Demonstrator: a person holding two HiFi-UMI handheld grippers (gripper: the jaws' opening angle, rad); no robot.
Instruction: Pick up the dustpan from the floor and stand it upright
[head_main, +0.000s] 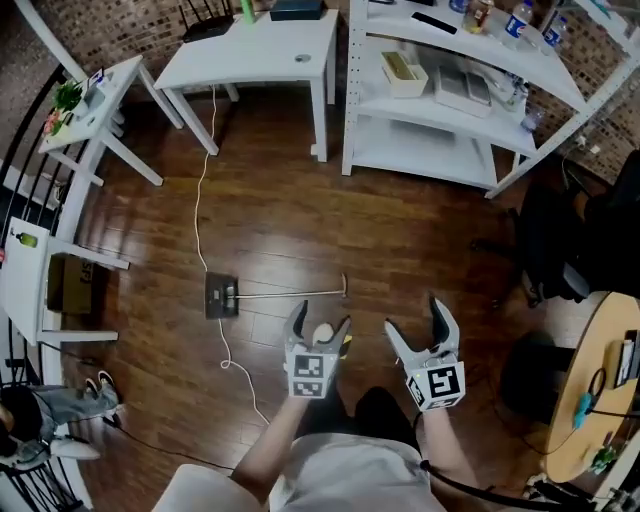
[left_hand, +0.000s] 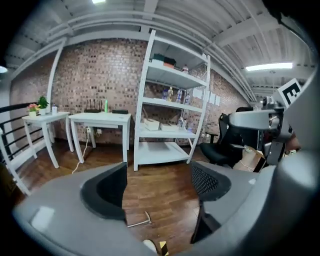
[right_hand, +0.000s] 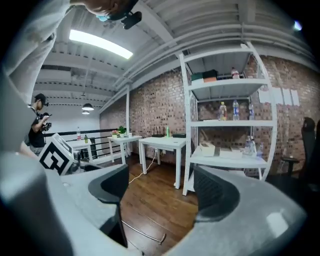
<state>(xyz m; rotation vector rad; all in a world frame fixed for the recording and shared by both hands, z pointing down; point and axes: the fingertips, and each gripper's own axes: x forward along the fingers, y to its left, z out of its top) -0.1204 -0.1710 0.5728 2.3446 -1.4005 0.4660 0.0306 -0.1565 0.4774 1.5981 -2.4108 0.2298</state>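
Note:
The dustpan (head_main: 222, 296) lies flat on the wooden floor, its dark pan to the left and its long thin metal handle (head_main: 295, 294) reaching right. My left gripper (head_main: 318, 328) hovers open just this side of the handle's right half, nothing between its fingers; a pale round thing (head_main: 323, 334) shows on the floor below it. To its right, my right gripper (head_main: 425, 328) is also open and holds nothing. The handle's end (left_hand: 139, 221) shows low in the left gripper view, beyond my left gripper (left_hand: 157, 187). The handle (right_hand: 142, 232) also lies below my right gripper (right_hand: 162, 192).
A white cable (head_main: 203, 200) runs across the floor past the pan. A white desk (head_main: 255, 50) and a white shelf unit (head_main: 450, 100) stand at the back. A black office chair (head_main: 560, 250) and a round table (head_main: 600, 380) are at the right. A person (right_hand: 37, 120) stands at the left.

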